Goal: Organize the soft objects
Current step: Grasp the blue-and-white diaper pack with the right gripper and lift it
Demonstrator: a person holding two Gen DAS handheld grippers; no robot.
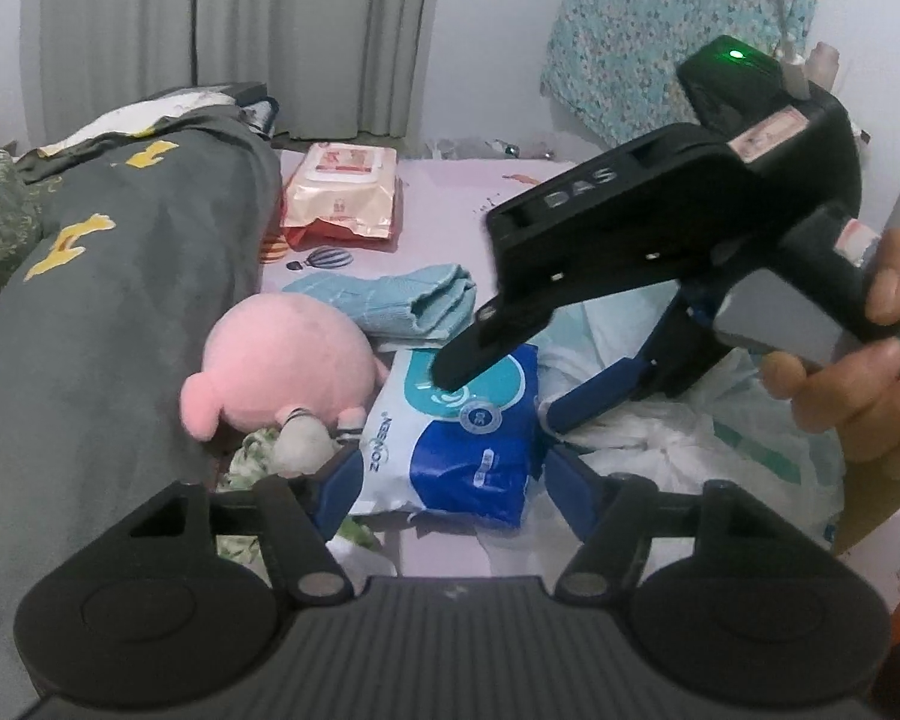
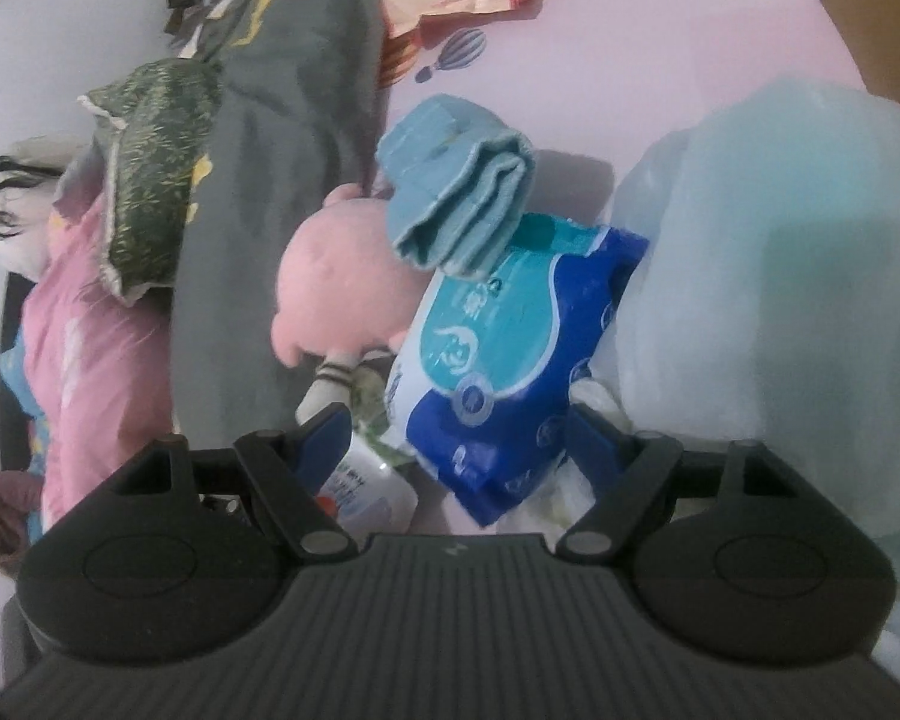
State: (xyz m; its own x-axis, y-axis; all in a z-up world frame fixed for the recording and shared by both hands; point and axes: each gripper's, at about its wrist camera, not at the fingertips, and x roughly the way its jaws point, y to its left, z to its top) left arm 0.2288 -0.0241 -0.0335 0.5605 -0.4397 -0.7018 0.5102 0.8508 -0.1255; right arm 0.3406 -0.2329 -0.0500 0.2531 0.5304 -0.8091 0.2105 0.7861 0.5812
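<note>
My left gripper [image 1: 444, 474] pinches the blue wipes pack [image 1: 462, 450]; my right gripper [image 2: 456, 438], spread, straddles it; pink plush [image 1: 282, 360] at ten o'clock.

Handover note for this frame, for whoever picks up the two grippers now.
Left gripper: fingers on both sides of the blue wipes pack; contact unclear. Right gripper: open, straddling the same pack, nothing held. Pink plush lies beside the pack, folded blue towel just behind, orange wipes pack farther back. Nothing visibly sorted yet; all four remain loose on the bed.
</note>
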